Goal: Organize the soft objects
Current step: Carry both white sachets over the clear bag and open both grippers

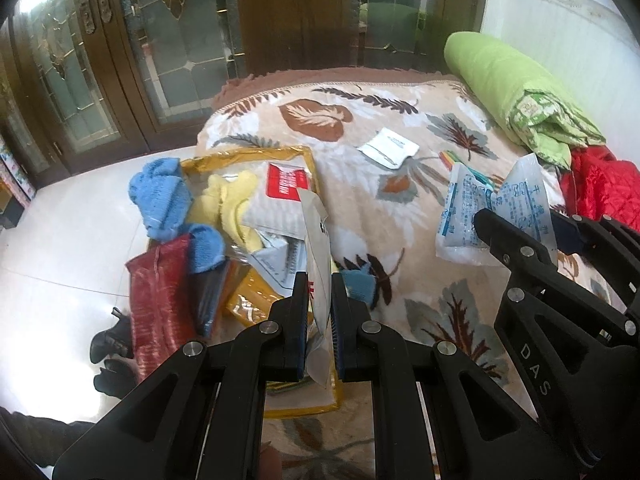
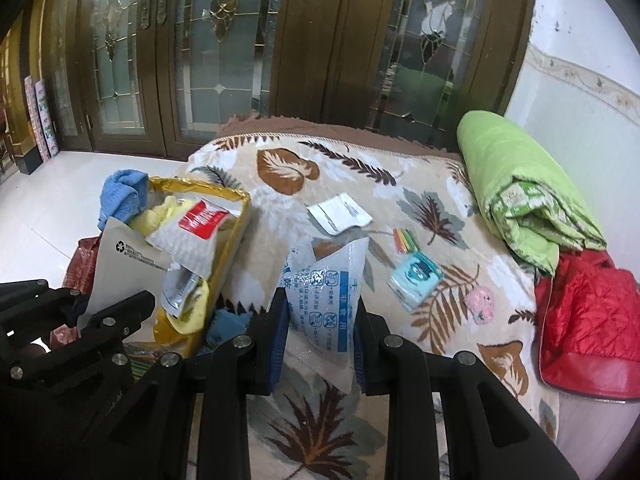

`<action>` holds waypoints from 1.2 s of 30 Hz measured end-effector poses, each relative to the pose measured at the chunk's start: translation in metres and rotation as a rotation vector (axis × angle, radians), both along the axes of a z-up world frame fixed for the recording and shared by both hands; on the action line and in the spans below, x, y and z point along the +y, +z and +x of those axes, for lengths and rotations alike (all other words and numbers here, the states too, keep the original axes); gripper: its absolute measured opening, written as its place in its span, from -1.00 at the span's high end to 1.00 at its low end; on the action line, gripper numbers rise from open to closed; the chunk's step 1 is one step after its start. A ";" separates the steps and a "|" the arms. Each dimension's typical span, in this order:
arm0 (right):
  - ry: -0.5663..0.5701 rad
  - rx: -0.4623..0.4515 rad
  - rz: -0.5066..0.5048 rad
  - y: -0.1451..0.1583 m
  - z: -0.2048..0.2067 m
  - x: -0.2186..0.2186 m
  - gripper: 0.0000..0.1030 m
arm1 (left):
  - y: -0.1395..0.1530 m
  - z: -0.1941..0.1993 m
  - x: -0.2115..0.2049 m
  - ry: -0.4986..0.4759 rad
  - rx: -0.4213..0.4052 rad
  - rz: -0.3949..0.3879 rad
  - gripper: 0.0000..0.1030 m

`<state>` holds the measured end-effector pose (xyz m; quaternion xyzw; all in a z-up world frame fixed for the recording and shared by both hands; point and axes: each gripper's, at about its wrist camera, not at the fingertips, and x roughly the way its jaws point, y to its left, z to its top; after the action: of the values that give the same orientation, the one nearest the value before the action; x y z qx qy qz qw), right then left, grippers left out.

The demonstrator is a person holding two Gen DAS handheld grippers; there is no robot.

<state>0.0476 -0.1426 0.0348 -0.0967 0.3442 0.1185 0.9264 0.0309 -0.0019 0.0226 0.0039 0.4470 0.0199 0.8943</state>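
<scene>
Currently: left claw point(image 1: 320, 280) clenched on white packet point(image 1: 318, 240), lower centre; right claw point(image 2: 320, 300) grasping blue-printed pouch point(image 2: 324, 280), centre, over bed point(image 2: 400, 200).

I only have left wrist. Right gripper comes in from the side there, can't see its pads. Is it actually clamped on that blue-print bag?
Observer: Yes. In the right wrist view both pads of the right gripper press the sides of the blue-print bag, which stands upright between them.
Operator: Anything on the blanket behind that bag? It blocks my view.
Observer: A small light-blue packet lies beside the coloured strips, and a pink fluffy item sits nearer the red quilted item.
Operator: Back face of the flat pouch in my left gripper?
Observer: Beige, with a recycling symbol and small print; it is held next to the yellow-trimmed bag.
</scene>
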 end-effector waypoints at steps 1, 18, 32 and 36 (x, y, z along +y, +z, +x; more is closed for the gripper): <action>0.004 -0.003 -0.001 0.001 0.000 0.002 0.46 | 0.001 0.000 0.002 0.004 -0.002 -0.002 0.81; 0.149 0.028 0.036 0.014 0.046 0.088 0.44 | -0.008 0.028 0.096 0.158 0.077 -0.209 0.82; 0.251 0.376 0.514 -0.019 0.108 0.076 0.42 | -0.053 0.055 0.129 0.172 0.210 -0.391 0.82; 0.245 0.368 0.538 -0.017 0.100 0.066 0.42 | -0.054 0.052 0.128 0.179 0.211 -0.371 0.58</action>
<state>0.1477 -0.0769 0.0180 0.1334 0.4475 0.3307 0.8201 0.0830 0.1258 -0.0312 -0.1979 0.5327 0.0160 0.8227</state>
